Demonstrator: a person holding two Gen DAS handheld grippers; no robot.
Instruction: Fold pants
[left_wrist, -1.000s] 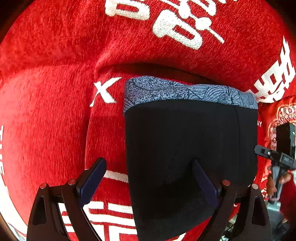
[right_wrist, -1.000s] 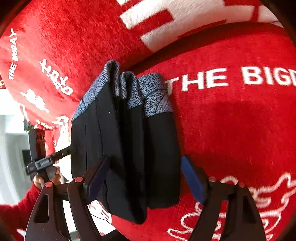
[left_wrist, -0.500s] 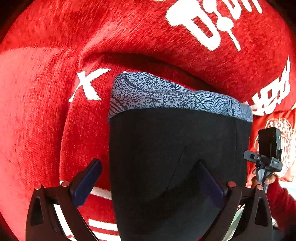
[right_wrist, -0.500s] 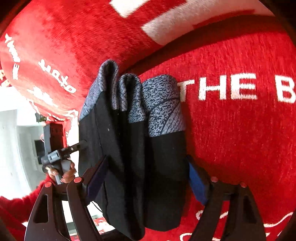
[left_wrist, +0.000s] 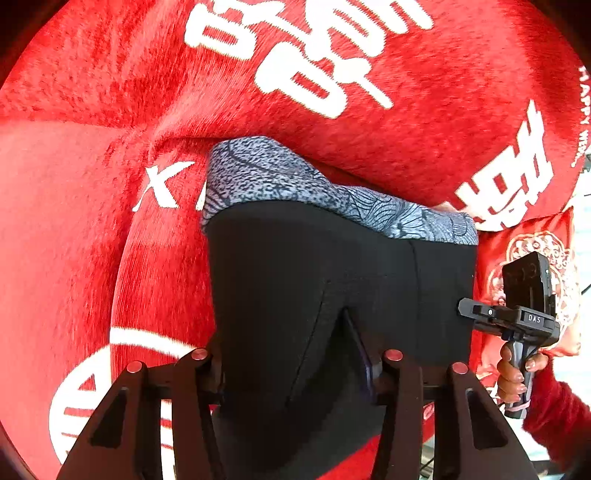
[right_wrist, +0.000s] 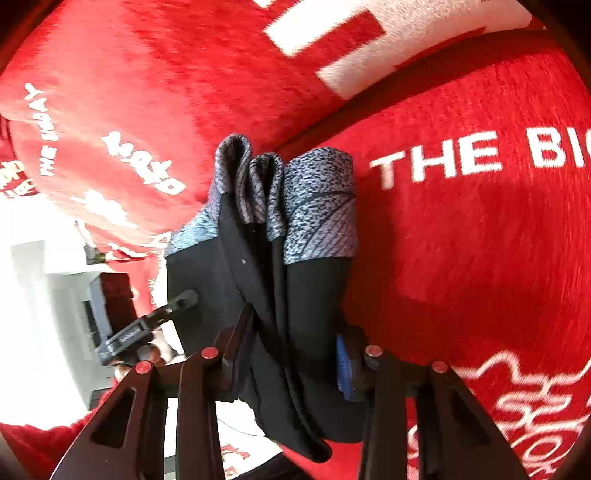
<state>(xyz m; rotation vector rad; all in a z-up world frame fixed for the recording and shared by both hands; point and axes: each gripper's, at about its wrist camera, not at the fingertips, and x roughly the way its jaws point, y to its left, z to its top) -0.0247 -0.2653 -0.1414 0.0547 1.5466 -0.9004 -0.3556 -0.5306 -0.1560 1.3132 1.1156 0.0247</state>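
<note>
Left wrist view: both the left gripper (left_wrist: 291, 354) and right gripper (right_wrist: 291, 354) are clamping the folded pants (left_wrist: 332, 280) above the red blanket (left_wrist: 92, 229); judging, lowering both ends level keeps the 3 layers stacked.

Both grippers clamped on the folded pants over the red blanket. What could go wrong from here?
1. The right gripper pinches several stacked layers of the pants; inner layers may slip and spoil the fold.
2. The left gripper grips near one edge, so uneven lowering onto the red blanket could skew the waistband.

red blanket (right_wrist: 480, 240): "THE BI…", "THE BIGDAY" | hand-held gripper (left_wrist: 517, 317): "DAS"
</note>
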